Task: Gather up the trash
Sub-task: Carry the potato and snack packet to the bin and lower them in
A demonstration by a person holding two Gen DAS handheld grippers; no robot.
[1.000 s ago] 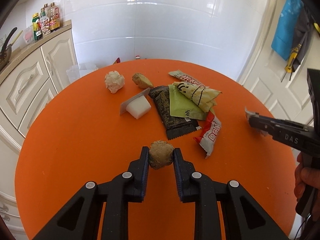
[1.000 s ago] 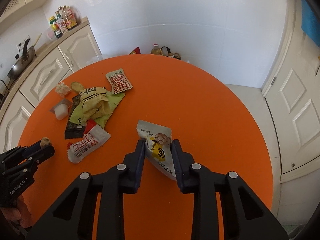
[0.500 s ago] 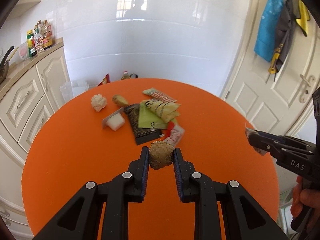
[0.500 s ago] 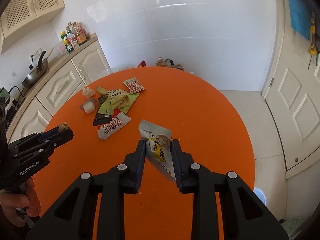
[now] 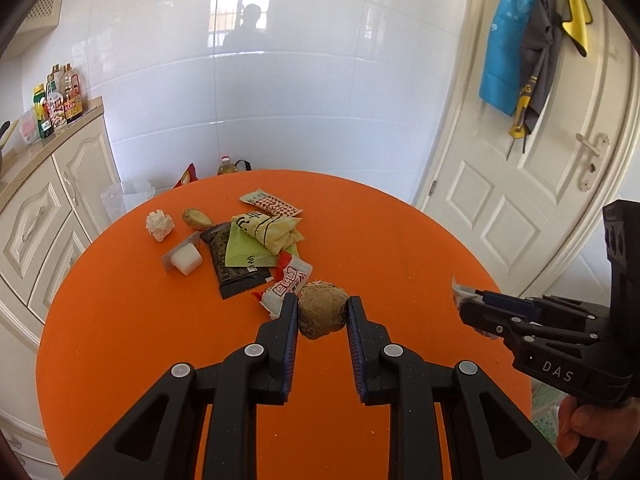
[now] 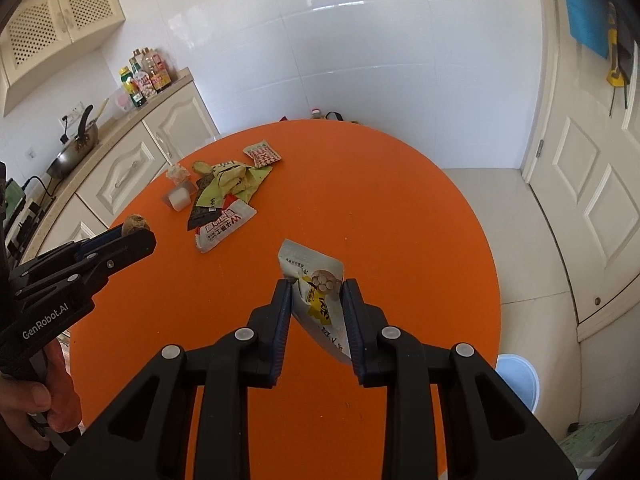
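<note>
Trash is held in both grippers above the orange table (image 5: 120,328), so the step in hand is judged to be the carry-off of two collected pieces. The left gripper (image 5: 322,316) is clamped on a brown fibrous lump (image 5: 322,315), pinched between the two pads and lifted clear of the tabletop; the right gripper (image 6: 314,304) is closed on a white and yellow snack wrapper (image 6: 314,284), which is gripped by its middle with its upper corner standing free toward 12 o'clock. The rest of the litter is left in a loose heap toward 11 o'clock of the left gripper: a red and white wrapper (image 5: 286,282), a dark wrapper (image 5: 236,264), a green and yellow packet (image 5: 260,236), a white cube (image 5: 186,259), a crumpled paper ball (image 5: 159,224) and a small brown scrap (image 5: 196,219). A pale blue bin (image 6: 516,380) is seen on the floor at about 4 o'clock of the right gripper, beyond the table edge. A swing of each load out over that bin is probably called for next, followed by a release; the light wrapper could flutter aside if let go from too high, and the lump could bounce or roll if dropped off-centre
</note>
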